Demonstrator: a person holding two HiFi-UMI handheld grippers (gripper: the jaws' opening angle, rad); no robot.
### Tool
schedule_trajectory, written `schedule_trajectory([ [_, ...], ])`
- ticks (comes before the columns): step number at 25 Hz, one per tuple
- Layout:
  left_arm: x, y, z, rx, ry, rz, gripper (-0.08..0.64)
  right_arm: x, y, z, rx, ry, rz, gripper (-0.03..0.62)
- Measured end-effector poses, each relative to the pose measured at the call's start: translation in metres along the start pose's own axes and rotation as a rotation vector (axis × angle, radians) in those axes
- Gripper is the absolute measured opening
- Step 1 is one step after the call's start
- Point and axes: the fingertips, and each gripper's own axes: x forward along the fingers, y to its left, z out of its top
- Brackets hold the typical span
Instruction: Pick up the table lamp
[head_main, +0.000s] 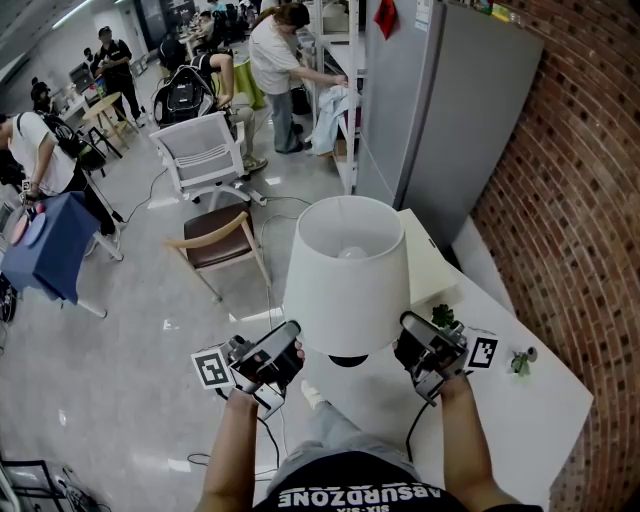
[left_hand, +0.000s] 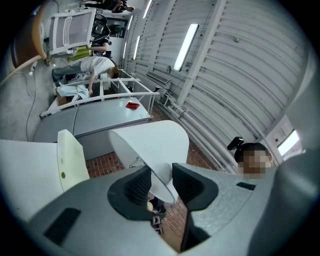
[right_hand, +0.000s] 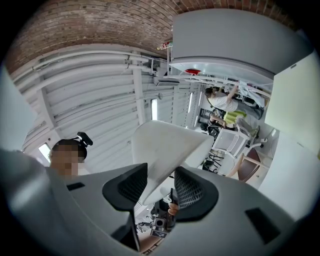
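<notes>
Left gripper (head_main: 290, 345) and right gripper (head_main: 407, 338) each pinch the low rim of the white lamp (head_main: 345, 280), one per side, pads closed on its thin wall; lamp upright over near left edge of white table (head_main: 500, 420), can't tell if its base is off the top. Table runs along brick wall (head_main: 580, 200) at right, grey cabinet (head_main: 450, 110) at far end, small plant (head_main: 442, 317) just right of right gripper. Open grey floor (head_main: 120, 350) to the left; chairs (head_main: 215, 240) and people (head_main: 280, 60) farther off.
</notes>
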Motion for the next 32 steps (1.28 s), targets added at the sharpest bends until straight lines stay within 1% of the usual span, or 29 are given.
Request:
schedule_trajectory([
  [10, 0.001, -0.01, 0.004, 0.023, 0.004, -0.022, 0.132, 0.005, 0.009, 0.003, -0.035, -0.007, 0.006, 0.164],
  [14, 0.001, -0.012, 0.007, 0.043, 0.005, -0.05, 0.132, 0.007, 0.011, 0.005, -0.041, -0.014, 0.011, 0.164],
  [18, 0.003, -0.015, 0.007, 0.052, 0.01, -0.054, 0.132, 0.005, 0.01, 0.004, -0.047, -0.004, 0.007, 0.163],
  [22, 0.002, -0.014, 0.009, 0.06, 0.019, -0.028, 0.132, 0.009, 0.014, 0.005, -0.054, -0.005, 0.011, 0.163],
  [26, 0.005, -0.021, 0.011, 0.064, 0.013, -0.046, 0.132, 0.011, 0.017, 0.005, -0.056, -0.007, 0.023, 0.163],
  [32, 0.006, -0.027, 0.014, 0.086, 0.02, -0.05, 0.132, 0.015, 0.022, 0.007, -0.062, -0.014, 0.037, 0.161],
])
